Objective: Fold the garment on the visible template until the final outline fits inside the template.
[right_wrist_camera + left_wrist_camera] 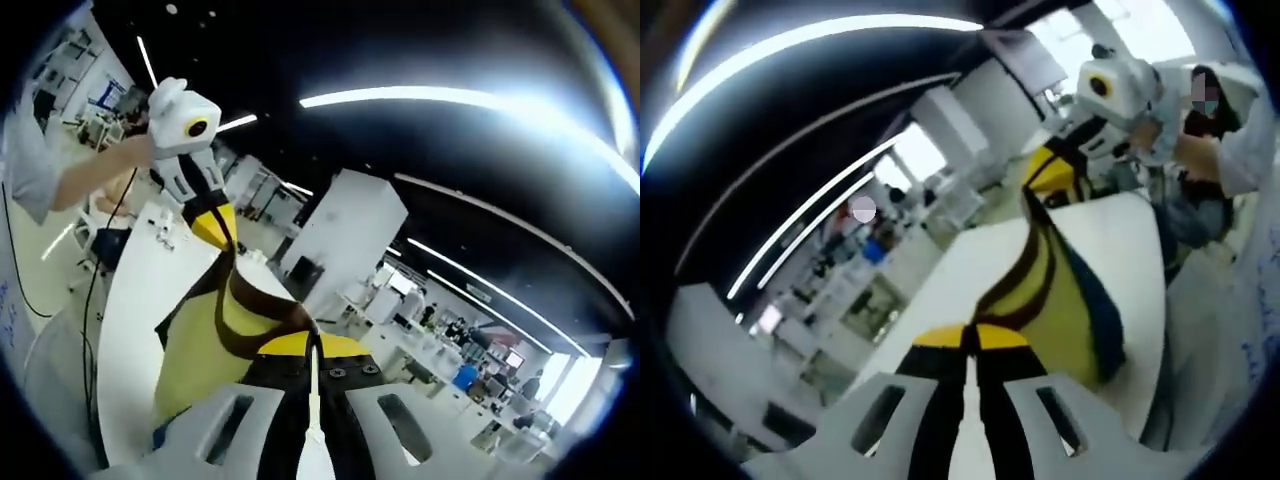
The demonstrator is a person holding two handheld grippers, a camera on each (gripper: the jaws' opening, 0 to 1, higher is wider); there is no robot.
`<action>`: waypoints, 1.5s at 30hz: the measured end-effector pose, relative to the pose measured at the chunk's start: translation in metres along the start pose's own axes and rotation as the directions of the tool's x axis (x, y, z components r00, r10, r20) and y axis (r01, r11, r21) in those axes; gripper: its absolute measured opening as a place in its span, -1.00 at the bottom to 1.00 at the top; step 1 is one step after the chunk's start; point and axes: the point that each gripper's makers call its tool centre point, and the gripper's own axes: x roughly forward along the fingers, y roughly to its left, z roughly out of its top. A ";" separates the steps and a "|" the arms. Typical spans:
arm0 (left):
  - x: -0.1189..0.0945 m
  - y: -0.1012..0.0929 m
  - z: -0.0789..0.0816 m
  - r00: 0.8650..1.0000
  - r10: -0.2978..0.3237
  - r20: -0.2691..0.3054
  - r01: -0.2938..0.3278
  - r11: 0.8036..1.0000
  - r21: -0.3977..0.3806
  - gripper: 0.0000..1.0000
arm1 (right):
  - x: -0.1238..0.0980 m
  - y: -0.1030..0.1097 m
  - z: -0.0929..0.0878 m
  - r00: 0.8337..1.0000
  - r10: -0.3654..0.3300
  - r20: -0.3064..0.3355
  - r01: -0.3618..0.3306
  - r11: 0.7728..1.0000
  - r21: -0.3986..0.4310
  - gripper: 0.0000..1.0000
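Garment [1065, 300], yellow with dark trim, hangs stretched above white bench [1120, 240]; left hand-held gripper [972, 345] and right hand-held gripper [312, 350] each pinch one edge, jaws closed.

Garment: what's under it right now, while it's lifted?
The garment hangs stretched between the left gripper and right gripper, both shut on it. Under it lies the white table. The hanging cloth covers any template there.
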 end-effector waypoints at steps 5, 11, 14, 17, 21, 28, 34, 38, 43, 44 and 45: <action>-0.011 -0.003 0.016 1.000 0.013 0.013 -0.013 1.000 0.028 -1.00 | -0.010 -0.002 0.012 1.000 -0.018 0.012 0.018 0.999 -0.027 -0.98; -0.028 -0.013 0.032 1.000 0.019 0.021 -0.020 0.998 0.054 -1.00 | -0.026 0.002 0.029 0.999 -0.026 0.039 0.028 0.998 -0.047 -0.98; -0.035 -0.019 0.036 1.000 0.022 0.020 -0.024 0.998 0.059 -1.00 | -0.033 0.005 0.035 0.998 -0.028 0.049 0.030 0.998 -0.054 -0.98; -0.042 -0.027 0.036 1.000 0.020 0.018 -0.021 0.998 0.055 -1.00 | -0.041 0.012 0.040 0.998 -0.024 0.058 0.028 0.998 -0.062 -0.98; -0.047 -0.036 0.032 1.000 0.013 0.002 -0.014 0.998 0.053 -1.00 | -0.047 0.021 0.042 0.998 -0.015 0.060 0.019 0.997 -0.070 -0.98; -0.045 -0.049 0.021 0.999 -0.016 -0.033 0.018 0.999 0.051 -1.00 | -0.053 0.038 0.027 0.999 -0.002 0.033 0.004 0.998 -0.055 -0.98; -0.032 -0.054 0.006 0.997 -0.047 -0.055 0.049 0.998 0.034 -1.00 | -0.050 0.049 0.006 1.000 0.015 -0.004 -0.015 1.000 -0.023 -0.97; -0.022 -0.056 -0.007 0.994 -0.074 -0.077 0.075 0.997 0.014 -1.00 | -0.043 0.054 -0.012 0.999 0.029 -0.031 -0.028 1.000 0.013 -0.97; -0.007 -0.057 -0.024 0.989 -0.108 -0.098 0.108 0.994 -0.010 -1.00 | -0.030 0.060 -0.037 0.996 0.049 -0.072 -0.046 0.998 0.049 -0.98; -0.002 -0.056 -0.030 0.987 -0.117 -0.108 0.116 0.993 -0.017 -1.00 | -0.026 0.061 -0.043 0.995 0.055 -0.081 -0.050 0.997 0.061 -0.98; 0.002 -0.055 -0.034 0.986 -0.122 -0.115 0.120 0.993 -0.022 -1.00 | -0.024 0.061 -0.047 0.995 0.059 -0.086 -0.053 0.996 0.068 -0.98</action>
